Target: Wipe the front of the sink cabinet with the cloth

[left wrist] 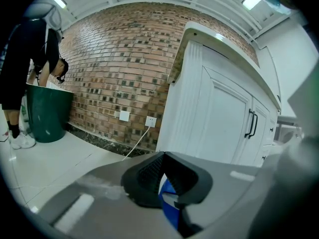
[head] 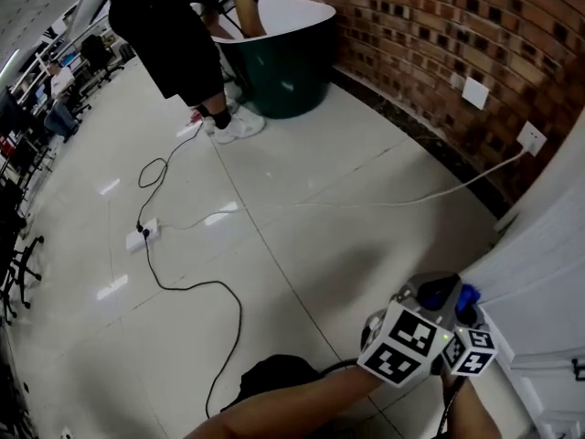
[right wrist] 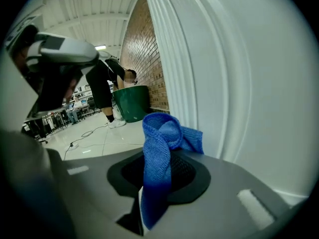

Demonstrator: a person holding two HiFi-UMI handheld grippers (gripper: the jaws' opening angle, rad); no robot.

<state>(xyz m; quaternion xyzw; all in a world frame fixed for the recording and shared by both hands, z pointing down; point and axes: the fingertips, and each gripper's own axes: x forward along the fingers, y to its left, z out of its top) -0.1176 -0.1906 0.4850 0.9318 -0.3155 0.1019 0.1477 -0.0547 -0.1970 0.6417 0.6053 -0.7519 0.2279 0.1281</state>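
**Cloth gripped and brought up to the cabinet's corner**

The white cabinet [right wrist: 239,83] fills the right gripper view, with its fluted end panel closest. The left gripper view looks along the door fronts and their dark handles, so both tools are at the cabinet's end nearest the brick wall [head: 430,35]. That looks like a sensible place to start a pass along the front.

The right gripper [right wrist: 158,183] has its jaws clamped on the cloth [right wrist: 162,148]. The blue wad stands up out of the pads and folds over toward the panel, probably so that fabric reaches the paint before the plastic does. It is just beside the fluting, but I cannot tell whether it touches.

The left gripper [left wrist: 167,183] is pressed together with no cloth in it. A smooth blue-and-white sliver in the seam looks like part of the tool. In the head view it sits close beside the right one, seemingly idle while the right does the wiping.
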